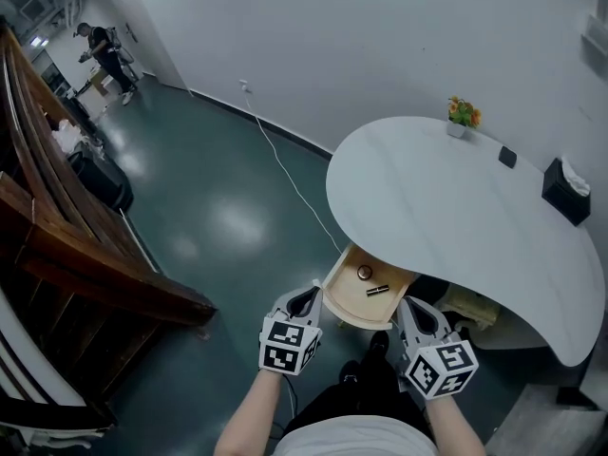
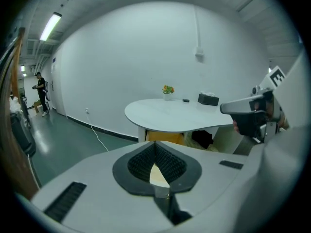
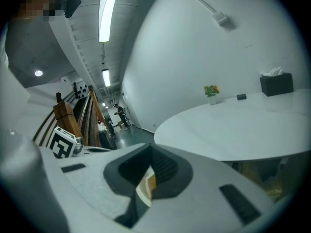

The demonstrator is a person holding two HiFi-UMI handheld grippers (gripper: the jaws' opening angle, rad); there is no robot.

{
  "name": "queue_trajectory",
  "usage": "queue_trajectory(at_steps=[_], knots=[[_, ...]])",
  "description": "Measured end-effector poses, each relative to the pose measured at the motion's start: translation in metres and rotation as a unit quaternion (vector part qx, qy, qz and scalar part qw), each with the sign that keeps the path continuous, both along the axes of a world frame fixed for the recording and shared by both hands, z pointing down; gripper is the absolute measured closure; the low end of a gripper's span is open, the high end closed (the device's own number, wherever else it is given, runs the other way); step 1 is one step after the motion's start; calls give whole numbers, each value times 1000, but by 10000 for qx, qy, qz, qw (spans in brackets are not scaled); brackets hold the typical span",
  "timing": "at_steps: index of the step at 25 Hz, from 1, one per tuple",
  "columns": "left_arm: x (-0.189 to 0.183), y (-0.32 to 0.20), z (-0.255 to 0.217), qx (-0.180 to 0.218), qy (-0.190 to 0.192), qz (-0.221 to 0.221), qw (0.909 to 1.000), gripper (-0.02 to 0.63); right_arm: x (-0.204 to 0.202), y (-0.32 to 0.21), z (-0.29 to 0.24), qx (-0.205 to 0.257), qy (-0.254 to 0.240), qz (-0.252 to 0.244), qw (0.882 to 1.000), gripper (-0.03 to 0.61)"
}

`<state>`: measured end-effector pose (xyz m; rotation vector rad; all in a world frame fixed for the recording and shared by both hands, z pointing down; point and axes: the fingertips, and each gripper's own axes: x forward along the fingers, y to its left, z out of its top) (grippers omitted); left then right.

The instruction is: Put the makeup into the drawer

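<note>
The makeup, a small round piece (image 1: pixel 364 273) and a black stick (image 1: pixel 378 291), is seen lying inside the open wooden drawer (image 1: pixel 340 304), which is pulled out from under the near edge of the white table (image 1: pixel 446 207). The left gripper (image 1: pixel 307 297) is held just beside the drawer's left near corner. The right gripper (image 1: pixel 410 307) is held just beside its right side. Both pairs of jaws are closed together with nothing gripped. The makeup lies between the two grippers, slightly farther away.
</note>
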<state>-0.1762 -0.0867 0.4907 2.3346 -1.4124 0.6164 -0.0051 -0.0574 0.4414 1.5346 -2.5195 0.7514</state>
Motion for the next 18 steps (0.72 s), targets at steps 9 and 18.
queue_trajectory(at_steps=[9, 18], knots=[[-30, 16, -22, 305, 391, -667, 9965, 611, -8, 4, -7, 116, 73, -138, 9998, 577], [-46, 27, -33, 460, 514, -962, 9930, 610, -12, 9, -14, 282, 201, -176, 9992, 577]])
